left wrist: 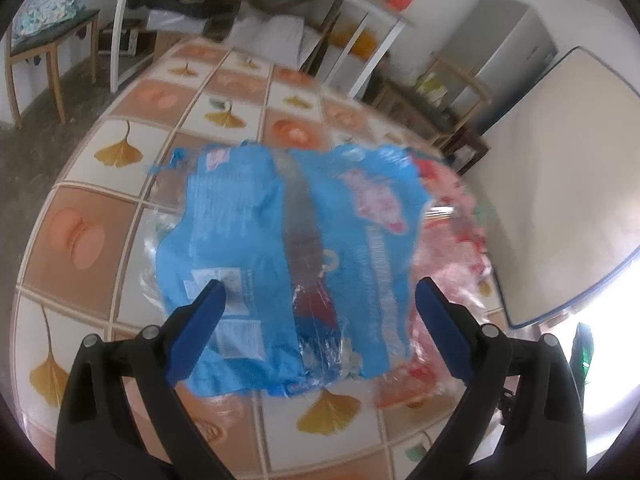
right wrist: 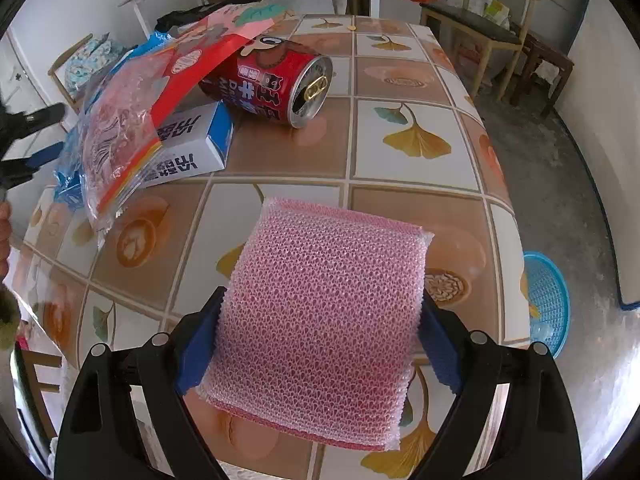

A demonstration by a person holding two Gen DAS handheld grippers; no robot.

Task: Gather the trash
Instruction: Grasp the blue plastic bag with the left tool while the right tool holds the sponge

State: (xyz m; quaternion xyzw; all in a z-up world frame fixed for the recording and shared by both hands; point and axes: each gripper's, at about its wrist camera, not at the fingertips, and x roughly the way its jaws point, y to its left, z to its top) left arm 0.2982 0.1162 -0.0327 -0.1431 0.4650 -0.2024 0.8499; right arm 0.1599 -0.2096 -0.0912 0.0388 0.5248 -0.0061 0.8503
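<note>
- Broadly, the table (right wrist: 416,184), covered in a cloth of brown and white squares with ginkgo leaves, fills both views; its near edge is cut off by the gripper bodies, and fisheye bending curves its far edge.
- Blue plastic wrapper (left wrist: 248,240): lies flat on the table in the left wrist view, blurred, so its print cannot be read. A clear strip runs down its middle. In the right wrist view only a sliver shows beneath the other litter.
- Red-and-clear bag (right wrist: 132,120): leans over the white box and partly over the can, hiding the upper sides of both. In the left wrist view it is only a pink-red smear at the wrapper's right edge.
- Pink mesh scouring pad (right wrist: 320,320): sits between the fingers of the right gripper (right wrist: 320,342), whose blue pads press on its two sides. Whether its far end rests on the table cannot be told.
- Left gripper (left wrist: 320,312): jaws spread wide above the wrapper's near end, pads clear of it. Its fingers also enter the right wrist view at the left edge, mostly cut off.
- White box (right wrist: 188,148): lies flat with blue side panels; its lettering is half covered.
- Red drink can (right wrist: 272,80): lies on its side beside the box, opened top facing the camera.
- Blue basket (right wrist: 548,304): stands on the floor beyond the table's right edge, partly hidden by it.
</note>
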